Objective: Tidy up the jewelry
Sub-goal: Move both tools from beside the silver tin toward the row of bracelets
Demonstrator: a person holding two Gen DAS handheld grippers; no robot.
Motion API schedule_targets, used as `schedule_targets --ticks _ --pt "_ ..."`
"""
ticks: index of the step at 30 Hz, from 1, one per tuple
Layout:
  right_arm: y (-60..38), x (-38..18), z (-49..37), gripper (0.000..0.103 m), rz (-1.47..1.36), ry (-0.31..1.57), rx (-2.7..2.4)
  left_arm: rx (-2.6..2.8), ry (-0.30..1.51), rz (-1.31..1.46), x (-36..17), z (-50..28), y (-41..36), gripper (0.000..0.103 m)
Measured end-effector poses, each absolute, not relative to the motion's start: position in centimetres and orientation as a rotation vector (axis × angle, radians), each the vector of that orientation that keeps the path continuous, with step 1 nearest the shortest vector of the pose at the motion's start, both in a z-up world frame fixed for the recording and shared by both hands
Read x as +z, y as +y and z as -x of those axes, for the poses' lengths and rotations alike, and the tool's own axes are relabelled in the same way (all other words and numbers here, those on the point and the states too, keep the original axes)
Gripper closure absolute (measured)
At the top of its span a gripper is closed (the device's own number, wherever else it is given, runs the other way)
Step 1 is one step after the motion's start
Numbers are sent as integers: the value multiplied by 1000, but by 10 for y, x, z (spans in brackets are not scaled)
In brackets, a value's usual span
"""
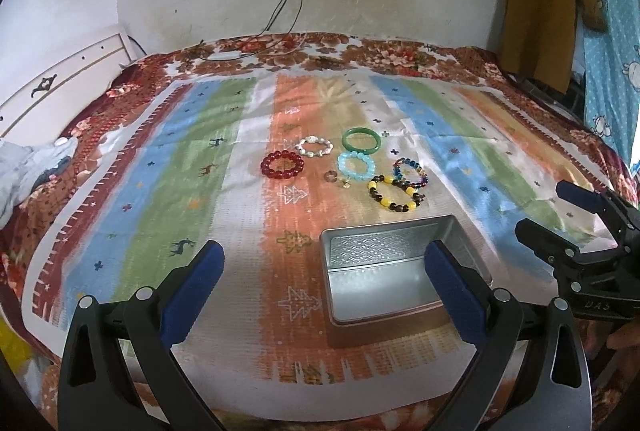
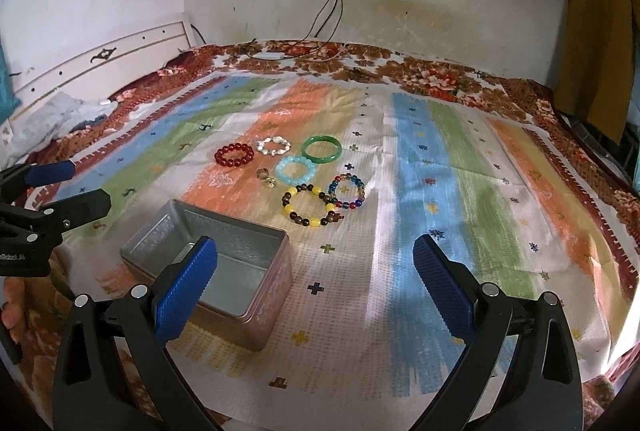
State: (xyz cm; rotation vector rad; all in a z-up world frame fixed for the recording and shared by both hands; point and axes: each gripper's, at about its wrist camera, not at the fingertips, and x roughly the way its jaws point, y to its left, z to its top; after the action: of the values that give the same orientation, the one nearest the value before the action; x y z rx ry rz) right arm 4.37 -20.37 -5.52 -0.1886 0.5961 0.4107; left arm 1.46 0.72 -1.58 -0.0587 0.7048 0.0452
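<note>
Left wrist view: left gripper (image 1: pixel 324 279) along bottom edge, blue ribbed pads spread wide, nothing between them. Open metal tin (image 1: pixel 394 273) lower centre-right, rectangular, embossed wave pattern on far inner wall, matte smooth floor, rounded corners; right pad overlaps its right wall in the frame, contact not clear. Jewelry cluster mid-frame, just above tin: red glossy bead bracelet (image 1: pixel 282 164) leftmost, white irregular-bead bracelet (image 1: pixel 314 146) above-right of it, green smooth bangle (image 1: pixel 362 140) top of cluster, pale blue bead bracelet (image 1: pixel 355 164) below bangle, small ring (image 1: pixel 330 176) left of pale blue one, yellow-and-dark bead bracelet (image 1: pixel 396 193) nearest tin, multicolour bead bracelet (image 1: pixel 411 173) touching its upper right. All flat on striped woven cloth (image 1: pixel 168 167). Right gripper (image 1: pixel 560 215) at right edge, fingers apart, empty. Wide open cloth left of cluster and left of tin.

Right wrist view: right gripper (image 2: pixel 316 287) at bottom, blue dimpled pads far apart, nothing held. Tin (image 2: pixel 224 271) lower left, left pad in front of its near wall; pinkish patterned outer side visible. Red bracelet (image 2: pixel 234 154), white one (image 2: pixel 273 145), bangle (image 2: pixel 321 149), pale blue (image 2: pixel 295 169), ring (image 2: pixel 262 173), yellow-and-dark (image 2: pixel 310 205), multicolour (image 2: pixel 346 192) in centre, above-right of tin. Left gripper (image 2: pixel 76 187) at left edge, fingers separated. Right half of cloth (image 2: pixel 460 191) bare, floral bedspread (image 2: pixel 420 71) border beyond along far edge.
</note>
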Motion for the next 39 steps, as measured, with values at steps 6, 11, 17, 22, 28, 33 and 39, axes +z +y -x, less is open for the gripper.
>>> schedule_targets --ticks 6,11,17,22,28,33,39 --pt "-200 -56 -49 4 183 600 415 52 721 61 -18 -22 6 5" --pt "-195 -56 -56 4 185 601 421 50 732 58 -17 -30 7 5" --pt "-193 -49 -63 4 166 578 419 53 751 60 -18 -39 8 5" --pt "-192 -49 -69 4 160 586 419 58 756 41 -17 -48 6 5" --pt "-191 -50 -81 4 134 603 412 59 749 43 -15 -56 6 5" --pt "-189 -52 -89 4 130 625 415 64 751 44 -15 -61 6 5" --pt "-192 -52 -102 4 98 654 418 53 764 60 -14 -78 10 5"
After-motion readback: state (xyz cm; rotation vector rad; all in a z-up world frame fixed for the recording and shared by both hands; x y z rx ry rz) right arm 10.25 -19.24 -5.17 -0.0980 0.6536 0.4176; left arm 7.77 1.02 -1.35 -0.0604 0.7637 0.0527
